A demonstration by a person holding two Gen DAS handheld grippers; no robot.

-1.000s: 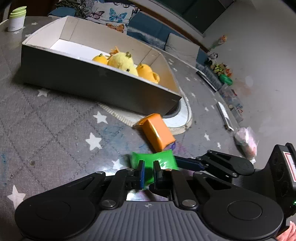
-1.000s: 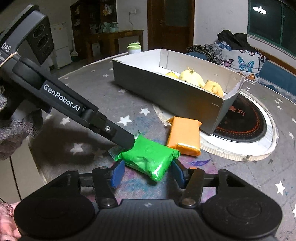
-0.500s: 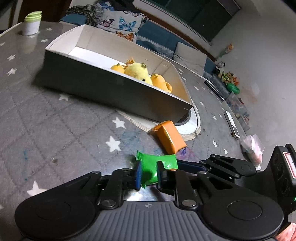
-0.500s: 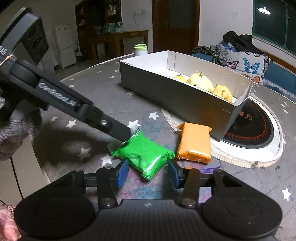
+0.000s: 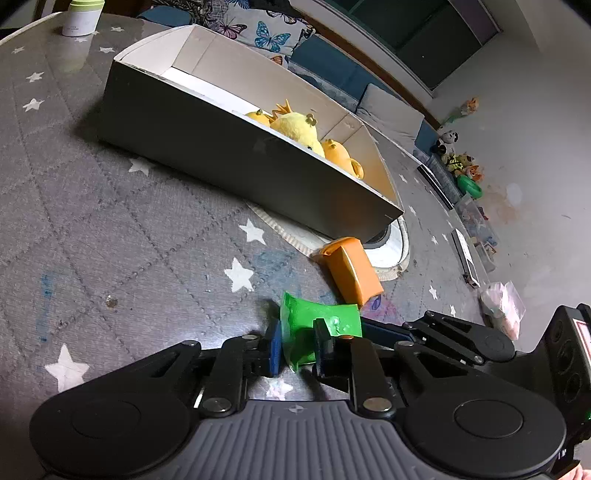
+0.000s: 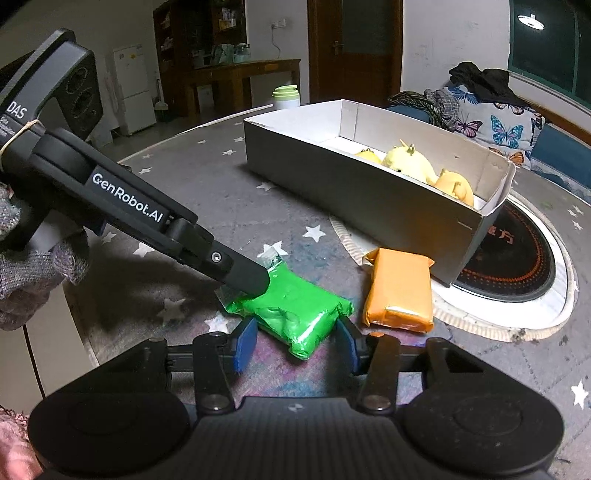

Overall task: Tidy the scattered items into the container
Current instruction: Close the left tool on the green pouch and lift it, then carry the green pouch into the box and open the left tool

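Observation:
A green packet (image 6: pixel 291 310) lies on the star-patterned tablecloth; it also shows in the left wrist view (image 5: pixel 317 325). My left gripper (image 5: pixel 297 347) is shut on its end. My right gripper (image 6: pixel 295 345) is open, its blue pads either side of the packet's other end, apart from it. An orange packet (image 6: pixel 400 293) lies beside the green one, against the grey cardboard box (image 6: pixel 354 188); it also shows in the left wrist view (image 5: pixel 351 271). The box (image 5: pixel 221 147) holds yellow plush chicks (image 5: pixel 299 129).
A round induction hob (image 6: pixel 517 258) sits under the box's right end. A white and green jar (image 5: pixel 81 18) stands behind the box. A pink bag (image 5: pixel 502 306) lies at the table's right side. A sofa with butterfly cushions (image 6: pixel 498 125) is beyond the table.
Both grippers have drawn back a little from the box. The green packet's end has lifted in my left gripper. My right gripper stays open around it.

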